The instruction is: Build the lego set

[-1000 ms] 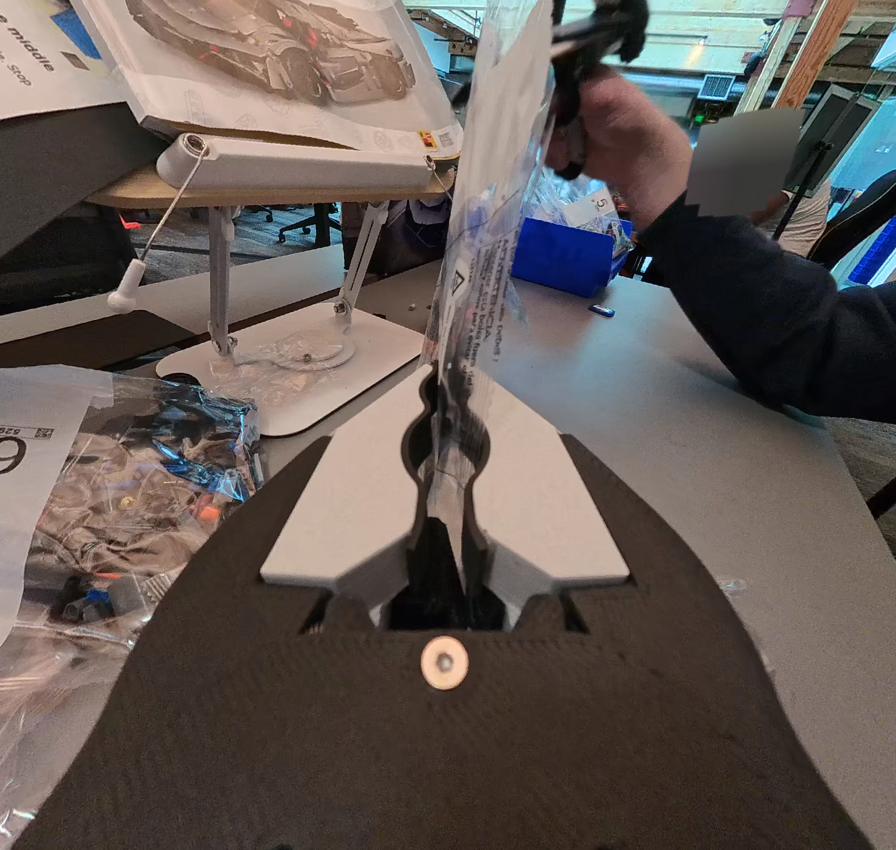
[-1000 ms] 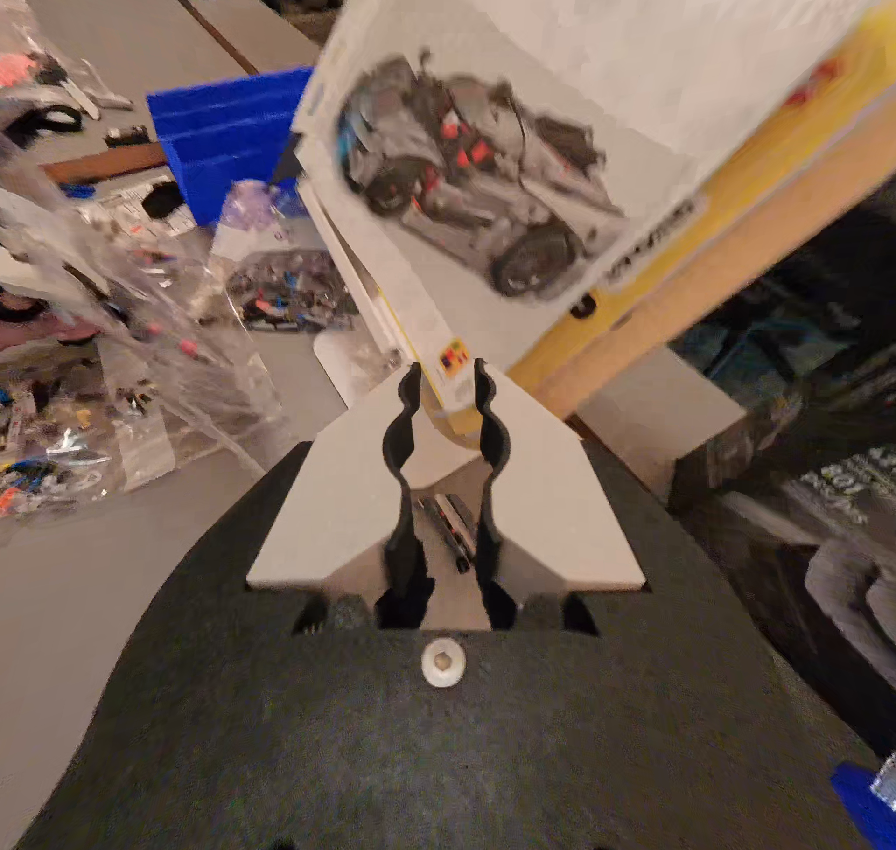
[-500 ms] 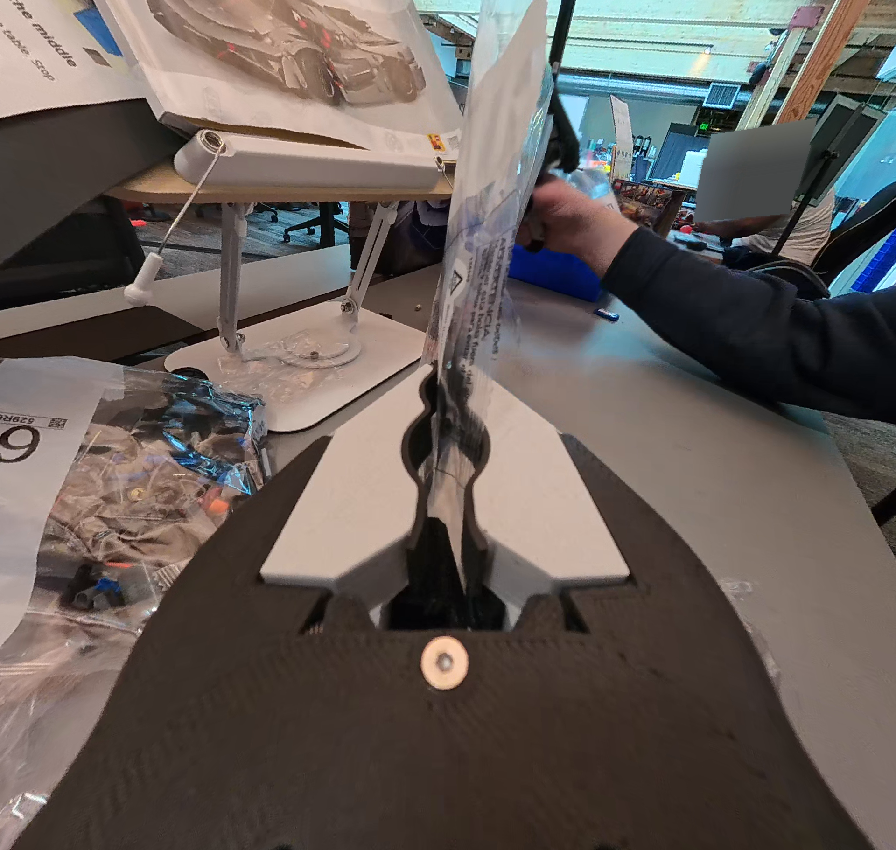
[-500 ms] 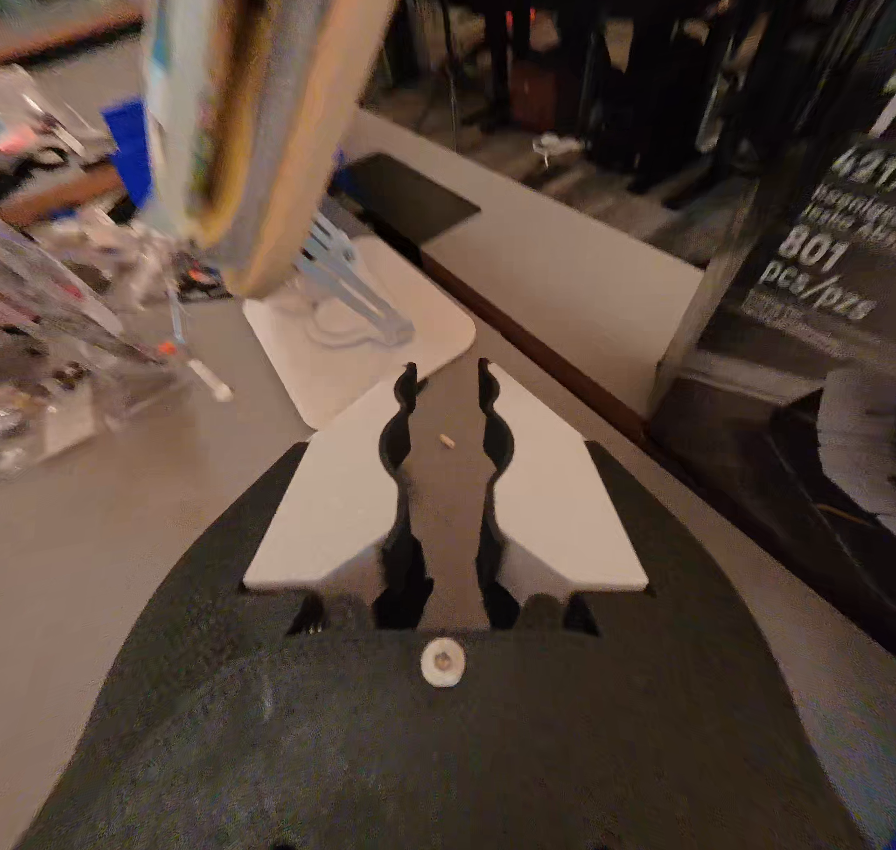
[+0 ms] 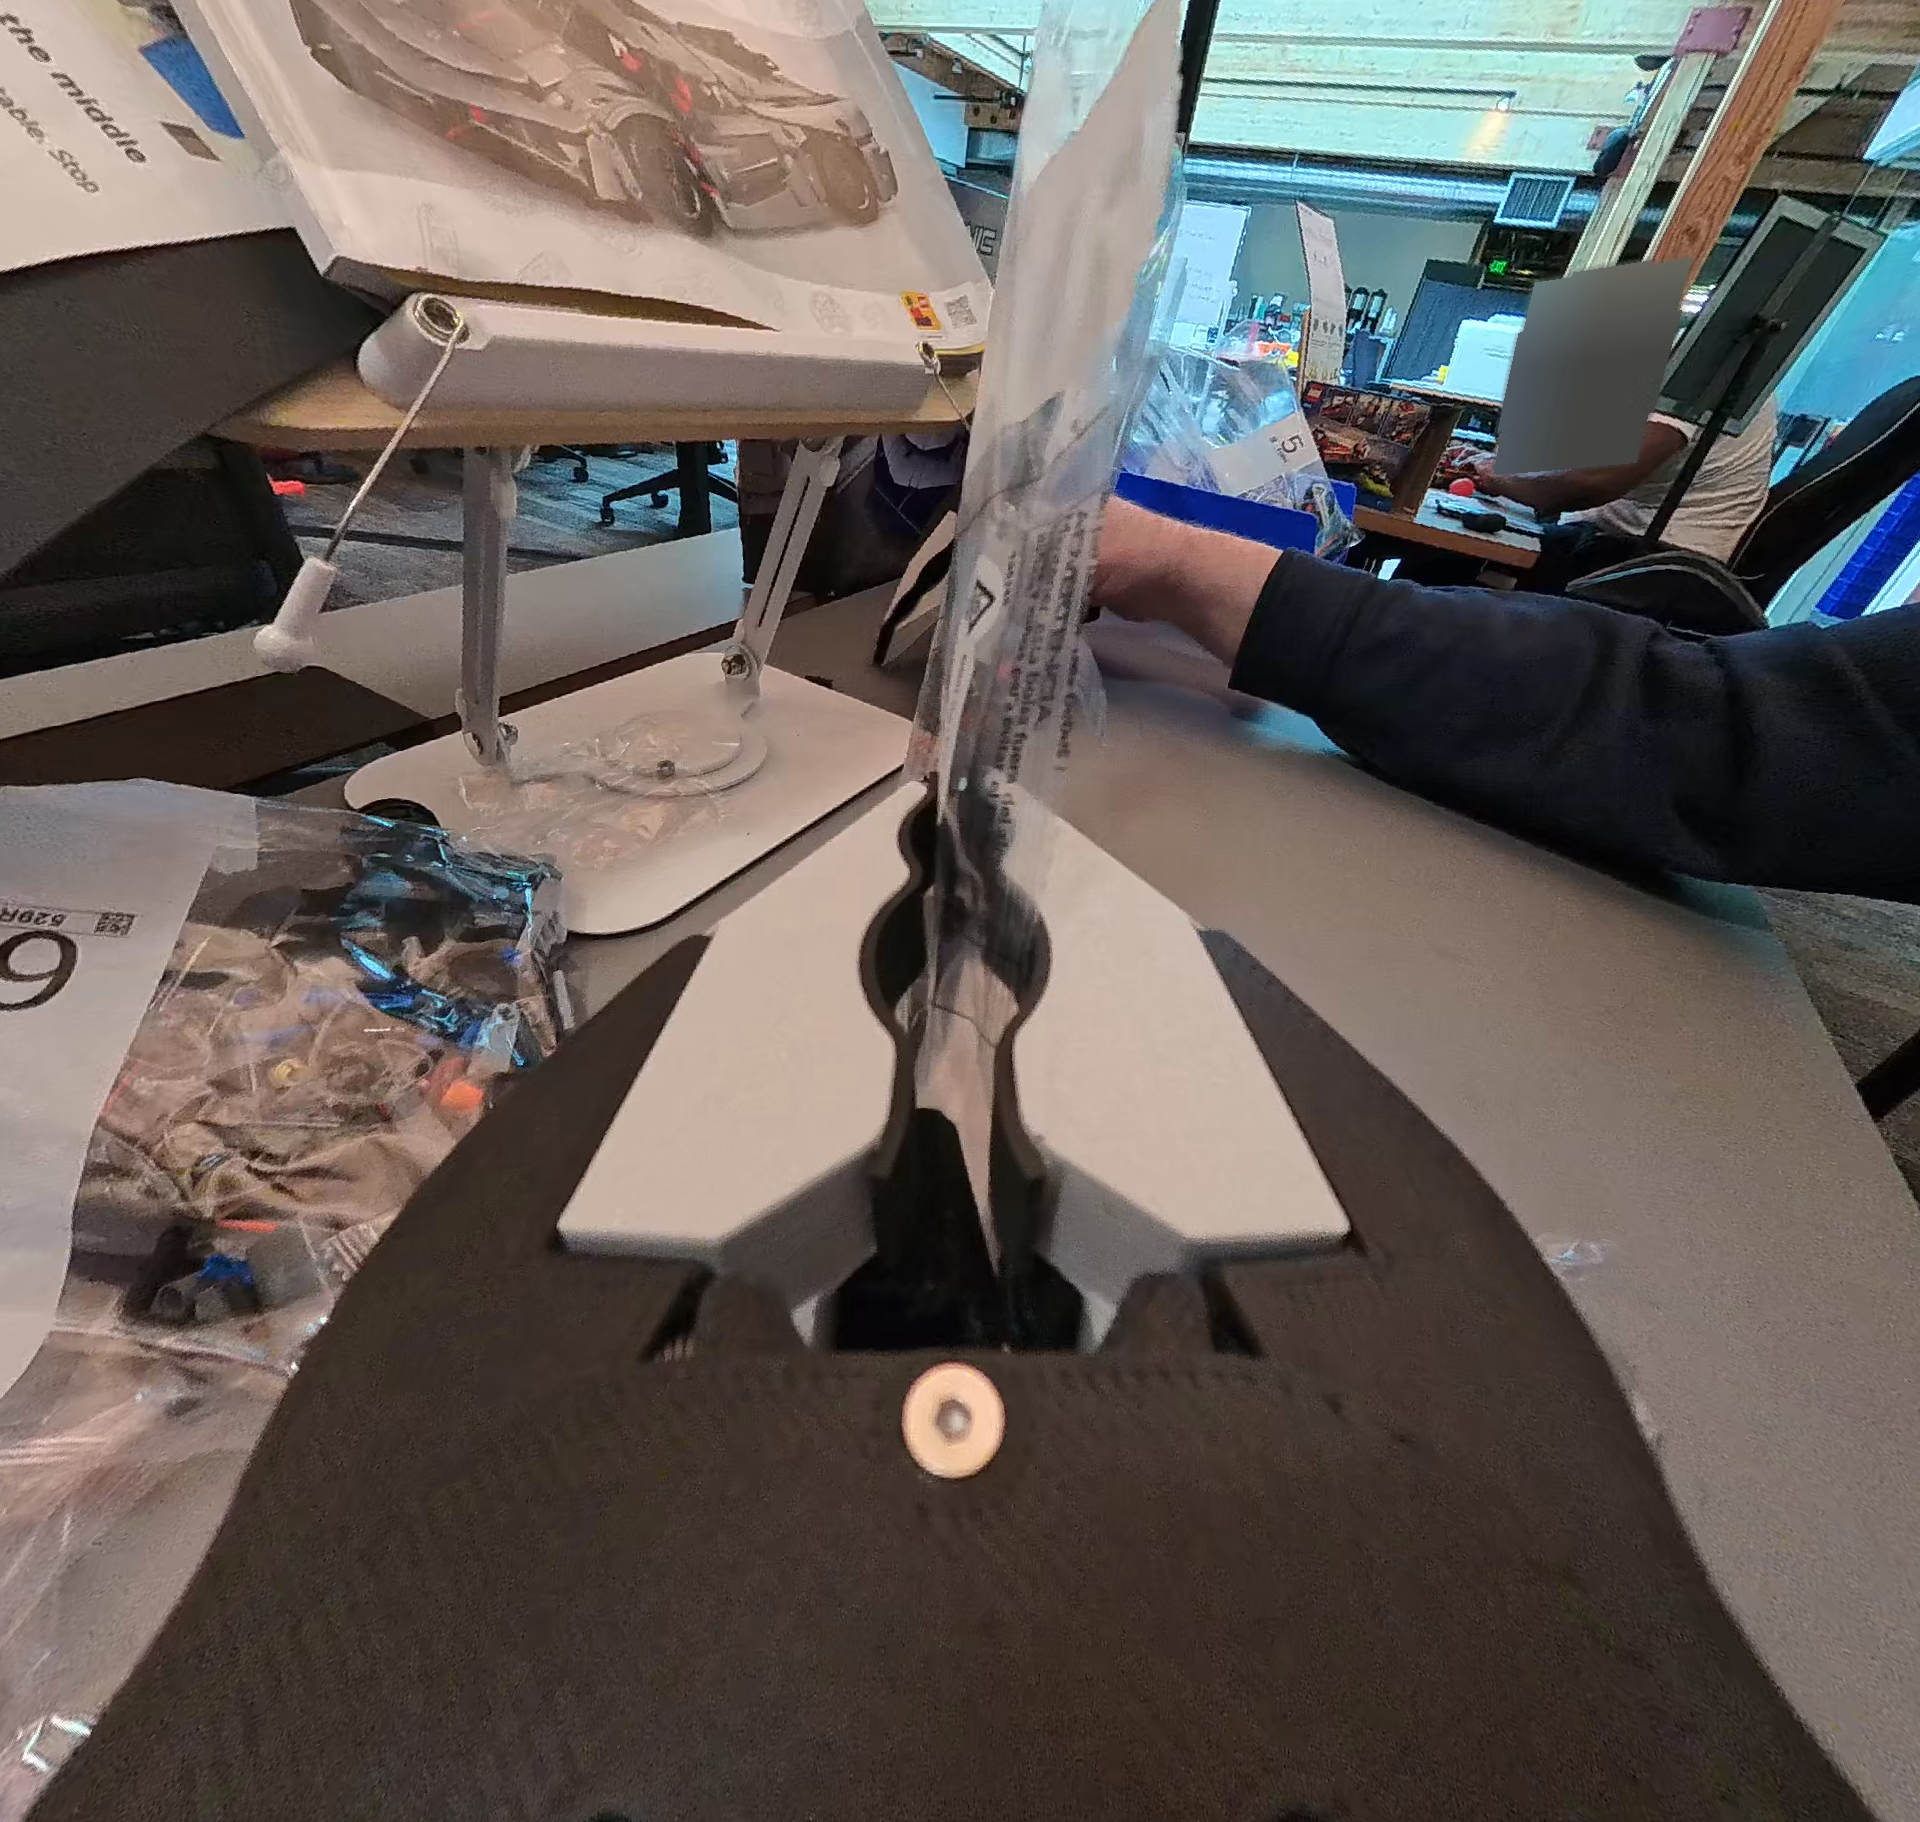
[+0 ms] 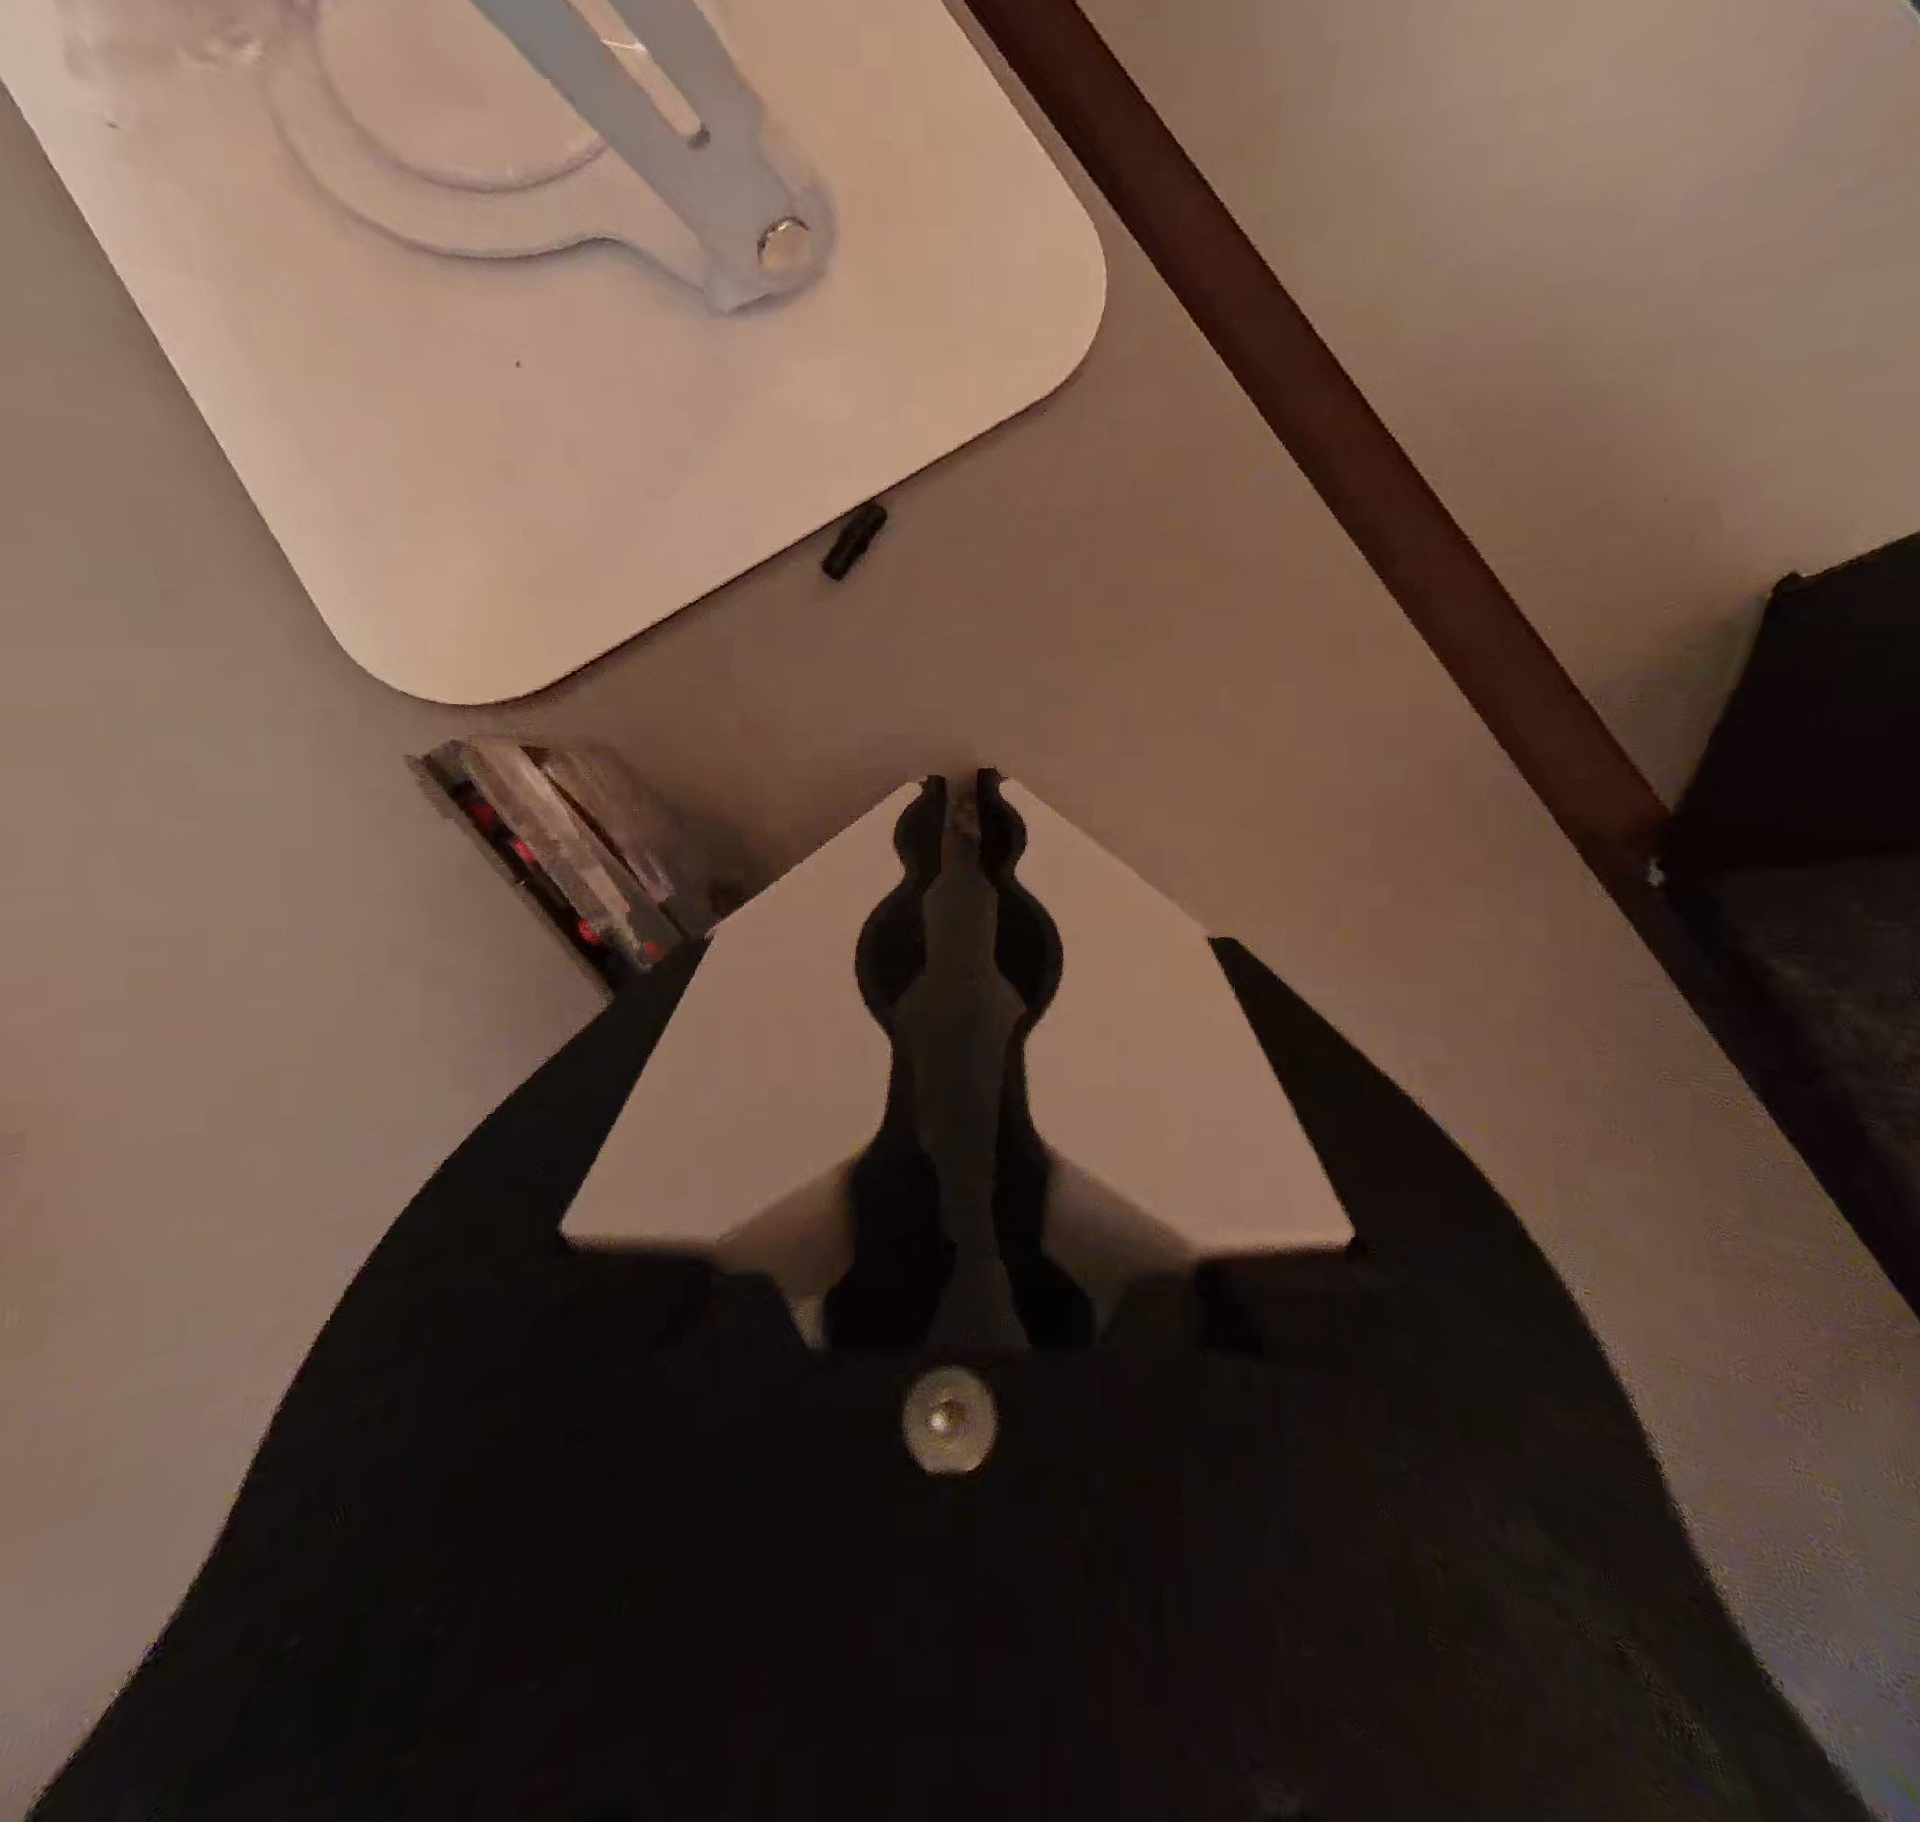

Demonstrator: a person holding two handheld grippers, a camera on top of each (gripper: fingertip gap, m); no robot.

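Left gripper [image 5: 961, 816] clamps printed clear bag [image 5: 1060, 484] — right gripper [image 6: 961, 796] nearly closed, empty.

Open workshop, timber beams [image 5: 1756, 58], worktables [image 5: 1403, 993]

The clear, glossy plastic bag [image 5: 1070, 484] looked thin and crinkled where the left tongs [image 5: 961, 816] pinched it. Those tongs had matt white plastic fingers [image 5: 790, 1045] set in a coarse, ridged black printed body with a shiny metal screw [image 5: 953, 1421]. The grey desk [image 5: 1403, 993] was smooth and matt. The white stand base [image 6: 582, 401] looked like smooth, satin metal, and the instruction booklet [image 5: 582, 99] was lightly glossy paper
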